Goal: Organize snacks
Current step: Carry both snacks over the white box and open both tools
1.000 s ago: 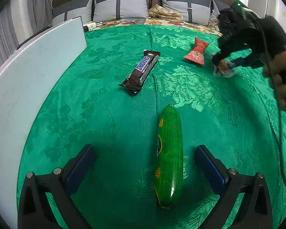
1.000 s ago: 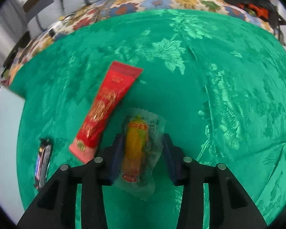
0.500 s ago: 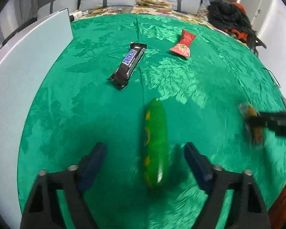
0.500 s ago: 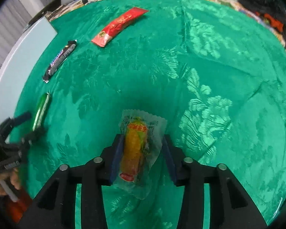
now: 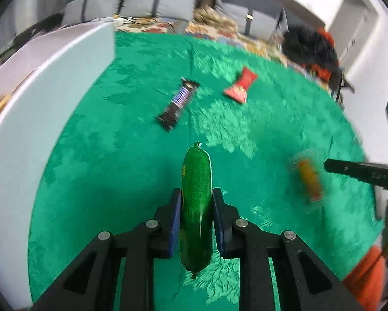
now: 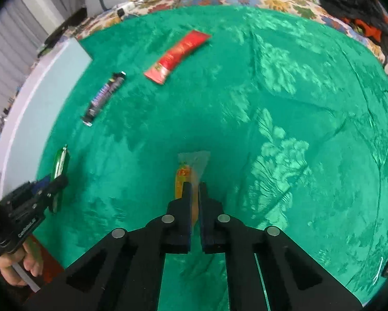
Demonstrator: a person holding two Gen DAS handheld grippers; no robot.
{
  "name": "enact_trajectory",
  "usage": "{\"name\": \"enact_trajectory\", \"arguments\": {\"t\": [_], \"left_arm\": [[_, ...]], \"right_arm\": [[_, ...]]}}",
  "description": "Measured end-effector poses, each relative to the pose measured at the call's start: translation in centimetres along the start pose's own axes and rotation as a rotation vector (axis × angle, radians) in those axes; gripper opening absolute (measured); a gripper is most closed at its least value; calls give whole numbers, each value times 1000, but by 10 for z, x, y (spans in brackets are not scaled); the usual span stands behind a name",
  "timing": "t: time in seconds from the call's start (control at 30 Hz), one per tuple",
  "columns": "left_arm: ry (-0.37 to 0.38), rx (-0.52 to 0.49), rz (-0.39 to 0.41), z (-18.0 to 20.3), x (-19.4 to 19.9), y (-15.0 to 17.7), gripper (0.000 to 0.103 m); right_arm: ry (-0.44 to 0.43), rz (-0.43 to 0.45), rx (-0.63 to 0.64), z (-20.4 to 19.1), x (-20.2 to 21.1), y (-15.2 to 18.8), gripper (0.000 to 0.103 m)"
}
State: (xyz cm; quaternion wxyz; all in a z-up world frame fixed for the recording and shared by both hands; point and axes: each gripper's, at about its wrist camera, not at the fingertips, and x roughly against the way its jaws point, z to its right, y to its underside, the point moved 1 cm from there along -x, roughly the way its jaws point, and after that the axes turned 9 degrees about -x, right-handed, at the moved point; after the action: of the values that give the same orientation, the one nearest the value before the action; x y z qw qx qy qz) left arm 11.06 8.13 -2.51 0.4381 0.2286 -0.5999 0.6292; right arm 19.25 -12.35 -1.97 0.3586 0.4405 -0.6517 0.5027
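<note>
- The left claw [image 5: 196, 216] is closing, its blue pads already pressed on both flanks of the green sausage [image 5: 196, 207], which runs lengthwise between them and pokes out ahead and behind.
- The right claw [image 6: 194, 197] is pressed almost together, pinching the clear packet with the yellow snack [image 6: 187, 178]; most of the packet is hidden by the fingers, and only its front end shows beyond the tips.
- The sausage looks firm, smooth and glossy, so it is likely slippery and may slide along its length; the hold near its middle seems the sensible place, as that keeps it balanced.
- The packet looks light and crinkly, a loose film around a firmer core; gripped on the core it should hold, gripped on the film alone it might tear or slip.
- Both held snacks hang over the green cloth [image 6: 284, 103].
- Further out on the cloth lie a dark chocolate bar [image 5: 178, 103] and, near it, a red packet [image 5: 241, 85], well apart from both claws.
- A pale board [image 5: 51, 98] stands along the cloth's left edge.
</note>
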Motion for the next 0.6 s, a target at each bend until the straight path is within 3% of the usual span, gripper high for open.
{"name": "enact_trajectory", "arguments": {"t": [0.1,0.13,0.17,0.2,0.23,0.3,0.4,0.47,0.53,0.6], "left_arm": [[9,49,19,-20,16,2,22],[7,62,22,-26,20,4,22],[6,76,25,-31,25,7,22],[5,87,32,-36,29,10,22],[6,97,37,-39,33,13,22],[9,114,43,-46,39,17,22],[26,131,50,-50,48,19,22],[41,142,68,-51,59,18,22],[62,161,99,-55,75,16,22],[75,179,137,-62,94,11,22]], "right_arm": [[-3,10,31,-16,6,-4,8],[5,3,42,-20,2,-6,13],[25,-8,45,-24,-4,-7,34],[60,-12,47,-24,-11,-7,47],[98,-1,66,-26,-15,-6,53],[145,5,160,-35,-26,-1,53],[200,-101,266,-43,-66,7,55],[178,-59,238,-35,-70,6,35],[161,-64,174,-23,-70,4,25],[142,-71,142,-15,-68,6,24]]}}
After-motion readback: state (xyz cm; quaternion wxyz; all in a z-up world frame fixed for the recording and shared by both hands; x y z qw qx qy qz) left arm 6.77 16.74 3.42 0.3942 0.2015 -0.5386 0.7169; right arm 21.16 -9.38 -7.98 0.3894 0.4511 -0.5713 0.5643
